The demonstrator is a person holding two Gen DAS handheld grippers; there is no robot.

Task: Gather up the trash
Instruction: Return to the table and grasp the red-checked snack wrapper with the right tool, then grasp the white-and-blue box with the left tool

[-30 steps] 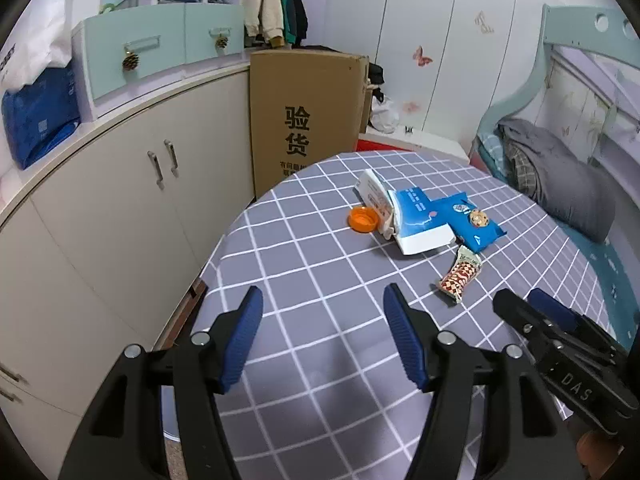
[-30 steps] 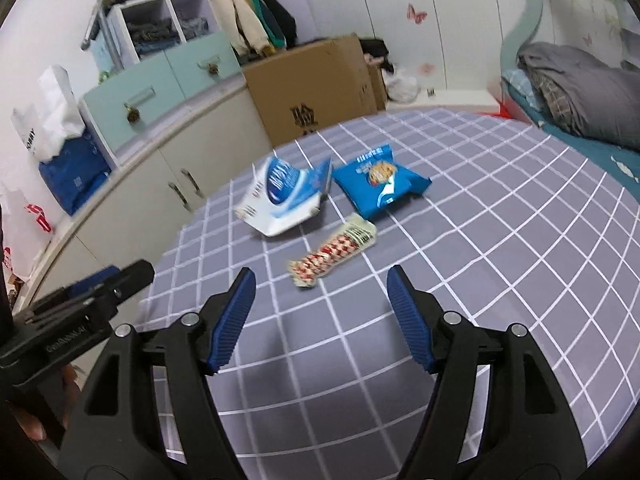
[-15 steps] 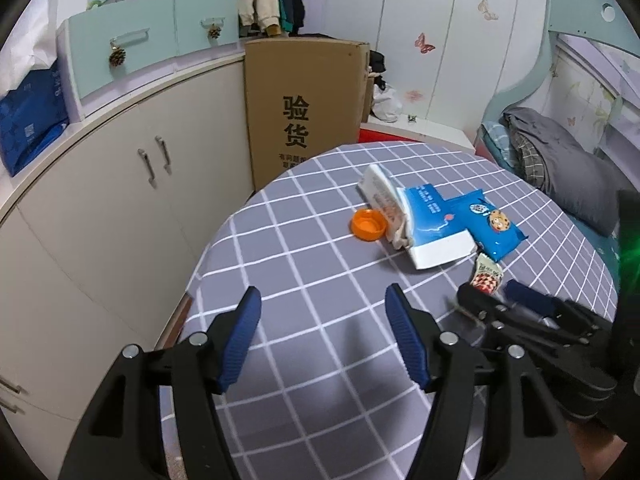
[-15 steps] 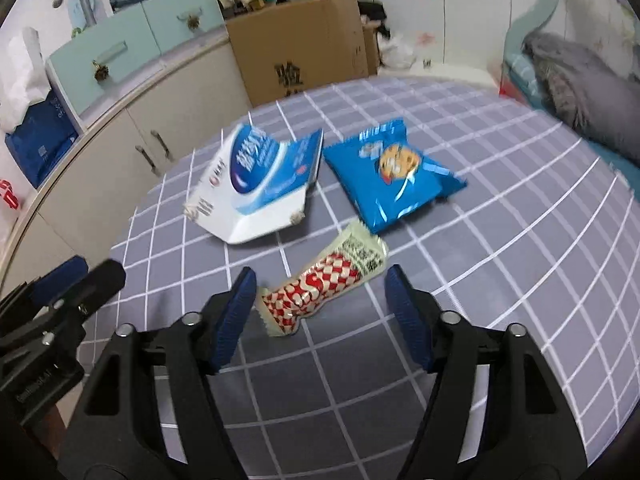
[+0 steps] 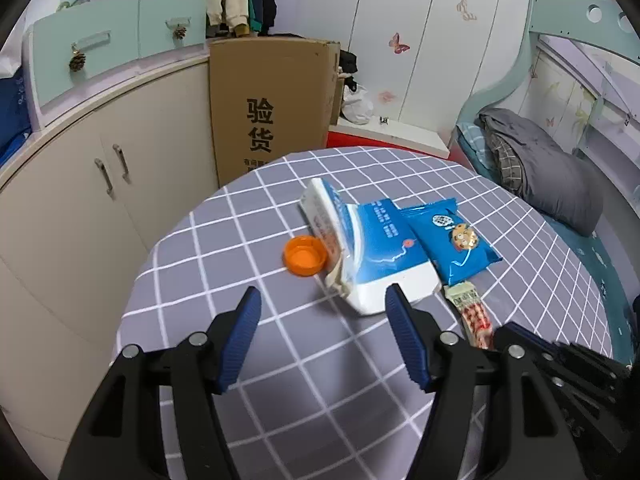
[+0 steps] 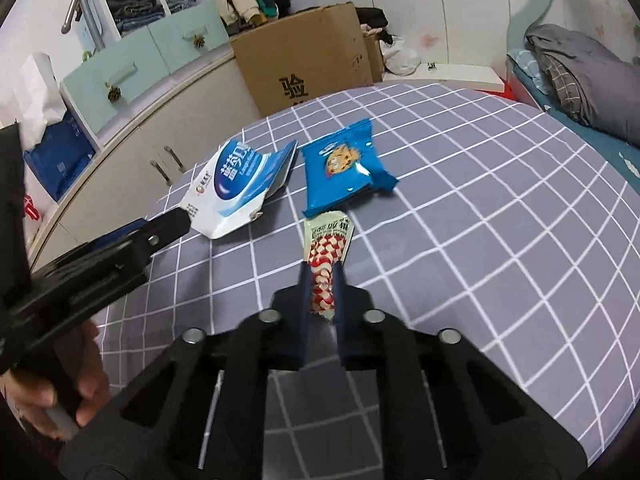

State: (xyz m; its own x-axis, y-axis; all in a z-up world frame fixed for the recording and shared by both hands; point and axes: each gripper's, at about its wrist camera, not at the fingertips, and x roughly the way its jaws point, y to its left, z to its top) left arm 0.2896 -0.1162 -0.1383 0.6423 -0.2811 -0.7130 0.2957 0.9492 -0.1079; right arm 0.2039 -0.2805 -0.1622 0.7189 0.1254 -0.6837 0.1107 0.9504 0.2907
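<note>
Trash lies on a grey checked round table (image 5: pixel 280 380): a red-and-white checked snack wrapper (image 6: pixel 329 246), a blue cookie packet (image 6: pixel 344 168), a flattened blue-and-white carton (image 6: pixel 236 188) and an orange cap (image 5: pixel 304 257). My right gripper (image 6: pixel 321 272) is shut on the near end of the checked wrapper, which still rests on the table. My left gripper (image 5: pixel 322 308) is open and empty, just short of the carton (image 5: pixel 376 256) and the cap. The wrapper (image 5: pixel 474 316) and right gripper (image 5: pixel 560 364) show at the lower right of the left wrist view.
A tall cardboard box (image 5: pixel 272 108) stands behind the table. Beige cabinets (image 5: pixel 80 184) with teal drawers run along the left. A bed with a grey blanket (image 5: pixel 548 176) is on the right. White wardrobe doors (image 5: pixel 420 40) fill the back.
Both grippers moved forward toward the trash. My right gripper closed its open jaws on the checked wrapper. My left gripper stayed open and came nearer the carton.
</note>
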